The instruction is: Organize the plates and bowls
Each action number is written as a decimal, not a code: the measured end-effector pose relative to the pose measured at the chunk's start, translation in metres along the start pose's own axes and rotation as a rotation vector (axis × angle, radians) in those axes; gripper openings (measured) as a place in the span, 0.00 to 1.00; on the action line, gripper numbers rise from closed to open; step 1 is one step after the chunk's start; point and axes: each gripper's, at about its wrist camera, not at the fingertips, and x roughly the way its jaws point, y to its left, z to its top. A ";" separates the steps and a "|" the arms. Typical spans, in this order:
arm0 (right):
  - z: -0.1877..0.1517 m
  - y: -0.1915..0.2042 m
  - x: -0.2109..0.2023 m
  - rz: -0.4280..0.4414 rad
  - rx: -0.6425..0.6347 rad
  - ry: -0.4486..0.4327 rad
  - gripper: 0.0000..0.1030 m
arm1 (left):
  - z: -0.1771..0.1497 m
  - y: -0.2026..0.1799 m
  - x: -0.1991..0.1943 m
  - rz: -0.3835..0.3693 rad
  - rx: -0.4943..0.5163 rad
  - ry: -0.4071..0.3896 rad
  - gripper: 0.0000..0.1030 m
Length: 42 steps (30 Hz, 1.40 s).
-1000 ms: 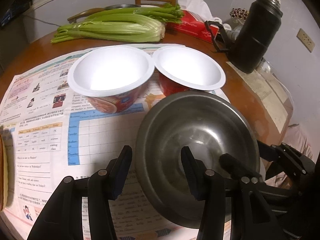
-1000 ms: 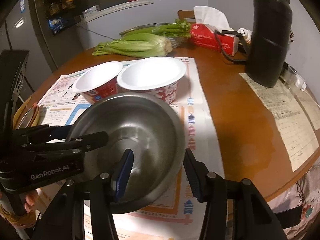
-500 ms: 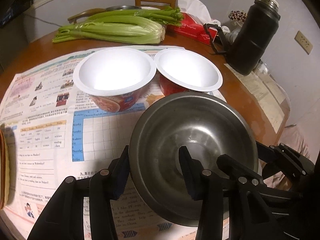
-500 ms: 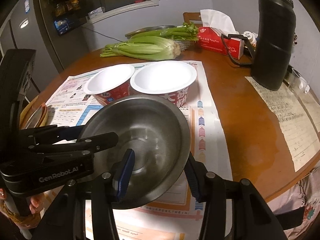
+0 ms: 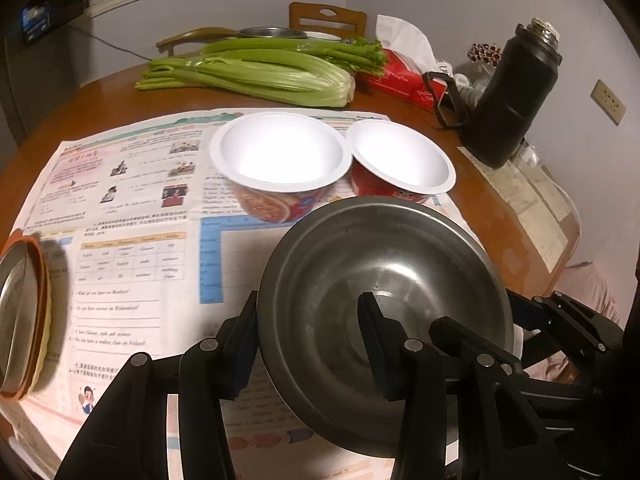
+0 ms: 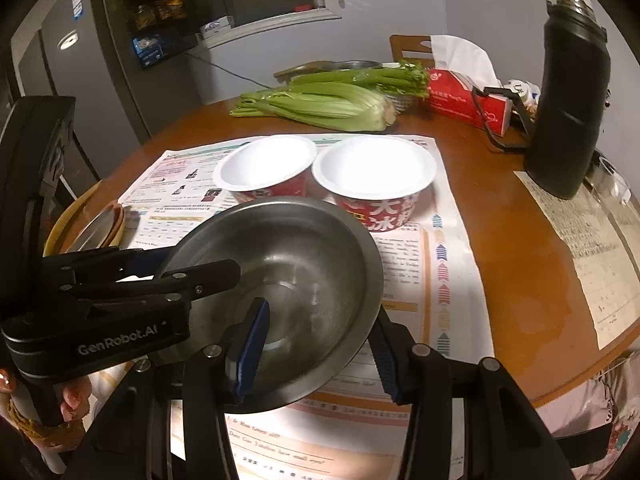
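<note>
A steel bowl (image 5: 384, 300) is held above the newspaper, tilted. My left gripper (image 5: 308, 344) straddles its left rim, one finger outside and one inside. My right gripper (image 6: 320, 348) straddles its near right rim the same way; the steel bowl shows there too (image 6: 288, 272). Neither pair of jaws looks clamped tight. Two white-lined red paper bowls (image 5: 280, 160) (image 5: 400, 160) stand side by side just beyond. A stack of plates with an orange rim (image 5: 20, 312) sits at the left table edge.
Celery (image 5: 256, 76), a red tissue box (image 5: 400, 76) and a tall black flask (image 5: 512, 100) stand at the back and right of the round wooden table (image 6: 520, 248). Newspaper (image 5: 120, 220) covers the middle. A paper sheet (image 6: 592, 248) lies at right.
Both grippers and the steel bowl have risen and pulled back toward me; the bowl tilts more. The plate stack has come into view at the left.
</note>
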 end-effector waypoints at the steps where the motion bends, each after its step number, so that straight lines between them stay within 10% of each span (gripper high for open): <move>1: 0.000 0.002 0.001 0.002 -0.003 0.004 0.48 | -0.001 0.002 -0.001 0.005 -0.001 -0.003 0.46; 42: -0.002 0.010 0.016 0.024 -0.015 0.021 0.49 | -0.011 0.024 -0.008 0.042 -0.040 -0.008 0.48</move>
